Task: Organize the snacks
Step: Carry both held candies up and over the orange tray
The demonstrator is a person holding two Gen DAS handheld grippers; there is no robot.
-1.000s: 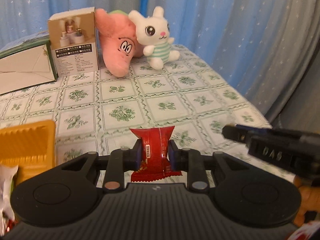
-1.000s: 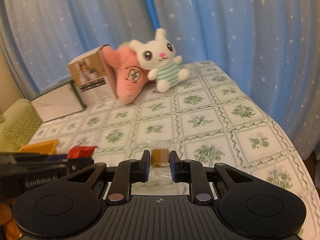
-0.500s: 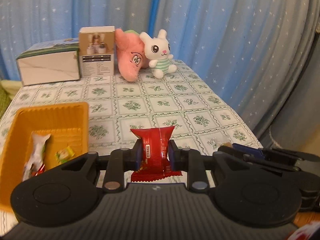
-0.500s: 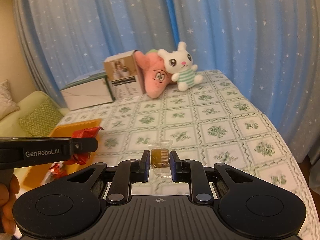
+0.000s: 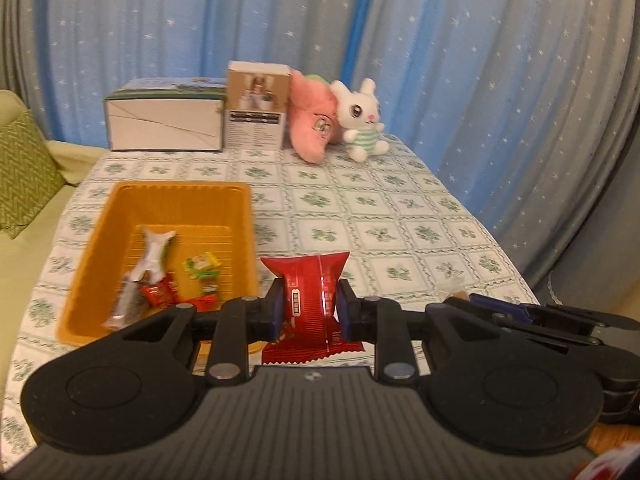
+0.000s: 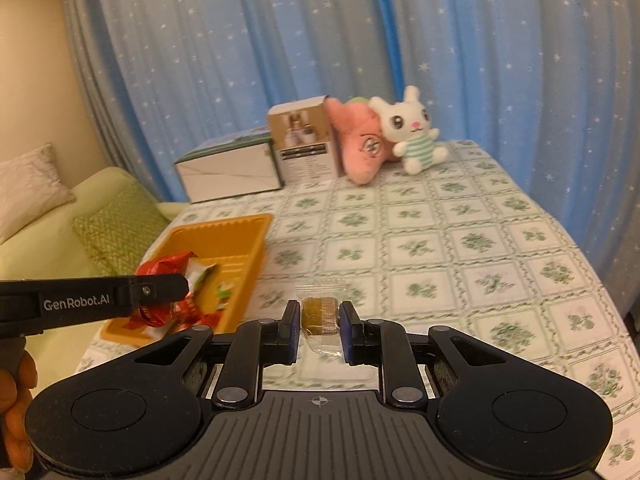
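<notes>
1. Your left gripper [image 5: 307, 312] has its jaws clamped on the red packet [image 5: 308, 296], held upright above the near edge of the tabletop [image 5: 400, 216], just right of the tray [image 5: 100, 248]
2. Your right gripper [image 6: 320, 328] has its jaws clamped on the clear-wrapped brown candy [image 6: 320, 314], also in the air over the tabletop's near part
3. Since a second ago both grips are unchanged, but both grippers have risen and pulled back: the tabletop now lies lower and farther off in both views
4. The tray, only a corner at the left edge before, now shows whole in the left view, with a white wrapper [image 5: 154, 254], a yellow-green sweet [image 5: 202, 264] and red wrappers [image 5: 160, 294] inside it
5. In the right view the left gripper [image 6: 168, 292] now reaches in from the left over the tray's near corner [image 6: 224, 224]; your left hand [image 6: 16, 408] shows at the lower left edge
6. The low box [image 5: 164, 120], tall box [image 5: 256, 112], pink plush [image 5: 312, 128] and bunny [image 5: 360, 120] sit as before at the far edge, in front of the curtain [image 5: 480, 80]; a sofa with a green cushion [image 5: 20, 176] has come into sight on the left
</notes>
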